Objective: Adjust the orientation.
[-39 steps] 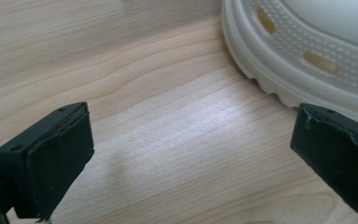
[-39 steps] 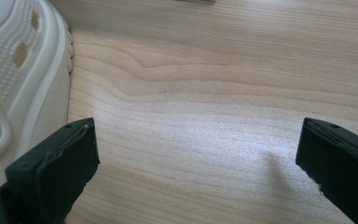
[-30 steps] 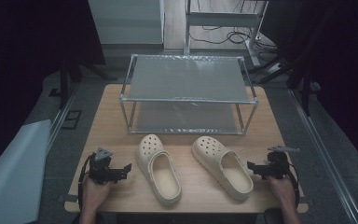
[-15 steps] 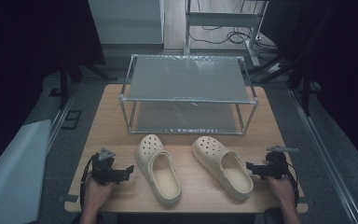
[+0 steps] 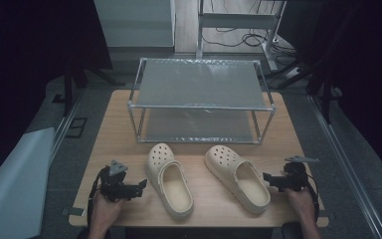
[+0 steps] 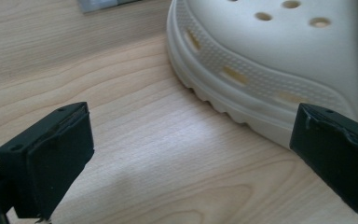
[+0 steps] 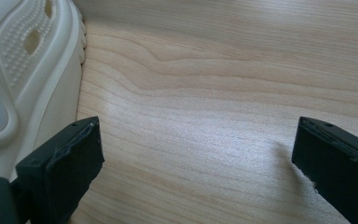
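Note:
Two cream clogs lie side by side on the wooden table (image 5: 114, 134): the left clog (image 5: 169, 180) and the right clog (image 5: 237, 176), toes pointing away. My left gripper (image 5: 140, 185) rests on the table just left of the left clog, open, jaws aimed at its side. In the left gripper view that clog (image 6: 279, 60) lies ahead to the right, close to the right jaw. My right gripper (image 5: 269, 179) sits just right of the right clog, open and holding nothing. The right gripper view has the clog's edge (image 7: 32, 60) at the left, beside the left jaw.
A two-tier metal rack (image 5: 199, 82) with grey shelves stands at the back of the table, behind the clogs. Bare wood lies between the rack and the clogs. The table's front edge is close under both hands.
Both grippers have crept slightly inward toward the clogs; the clogs have not moved.

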The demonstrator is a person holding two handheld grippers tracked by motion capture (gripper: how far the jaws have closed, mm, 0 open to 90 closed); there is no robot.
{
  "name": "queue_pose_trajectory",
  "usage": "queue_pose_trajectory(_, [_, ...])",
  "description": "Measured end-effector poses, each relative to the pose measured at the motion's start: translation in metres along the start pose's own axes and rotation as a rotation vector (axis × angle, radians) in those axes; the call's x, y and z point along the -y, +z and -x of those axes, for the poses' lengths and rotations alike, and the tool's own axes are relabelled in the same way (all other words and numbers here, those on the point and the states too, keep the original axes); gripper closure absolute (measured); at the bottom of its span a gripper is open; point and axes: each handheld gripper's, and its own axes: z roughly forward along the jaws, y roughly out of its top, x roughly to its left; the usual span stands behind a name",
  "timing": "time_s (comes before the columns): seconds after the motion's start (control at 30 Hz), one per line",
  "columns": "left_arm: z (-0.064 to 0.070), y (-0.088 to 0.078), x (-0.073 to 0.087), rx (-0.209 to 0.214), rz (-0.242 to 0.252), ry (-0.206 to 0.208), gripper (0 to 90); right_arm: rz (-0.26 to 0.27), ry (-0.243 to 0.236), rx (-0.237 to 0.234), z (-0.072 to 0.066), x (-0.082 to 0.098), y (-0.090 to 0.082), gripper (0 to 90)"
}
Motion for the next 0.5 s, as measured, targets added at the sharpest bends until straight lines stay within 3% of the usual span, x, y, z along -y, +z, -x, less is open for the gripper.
queue_pose_trajectory(0.2, [0.014,-0.006,-0.002,0.009,-0.005,0.0,0.0,-0.003,0.0,0.003,0.001,0.0,0.0,2.1])
queue_pose_trajectory(0.5, [0.032,-0.018,-0.007,0.056,0.013,0.004,0.0,-0.007,0.003,0.0,0.001,0.0,0.001,2.4])
